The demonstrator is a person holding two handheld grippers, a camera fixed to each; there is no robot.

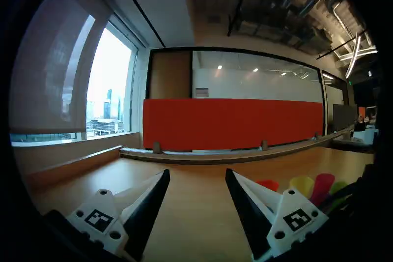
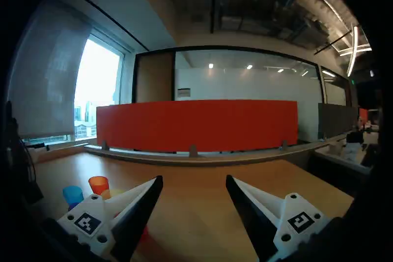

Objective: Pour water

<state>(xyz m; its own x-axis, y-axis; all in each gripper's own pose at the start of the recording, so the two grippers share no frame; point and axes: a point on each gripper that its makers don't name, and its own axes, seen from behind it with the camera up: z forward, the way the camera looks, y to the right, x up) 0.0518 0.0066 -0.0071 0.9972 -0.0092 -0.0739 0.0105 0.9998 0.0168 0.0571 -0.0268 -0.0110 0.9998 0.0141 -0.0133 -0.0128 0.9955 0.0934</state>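
In the left gripper view my left gripper point(image 1: 197, 174) stands open over the wooden table point(image 1: 196, 208), nothing between its fingers. Several coloured cups sit at its right: an orange cup point(image 1: 267, 184), a yellow cup point(image 1: 301, 185), a pink cup point(image 1: 323, 187) and a green one point(image 1: 338, 188), partly hidden behind the right finger. In the right gripper view my right gripper point(image 2: 194, 180) is open and holds nothing. A blue cup point(image 2: 73, 195) and an orange cup point(image 2: 98, 185) stand at its lower left, partly behind the left finger.
A red divider panel point(image 1: 231, 123) runs along the table's far edge, with a glass wall above it. A window point(image 1: 105, 90) and a wooden ledge point(image 1: 73, 163) lie to the left. Another desk point(image 2: 344, 156) stands at the right.
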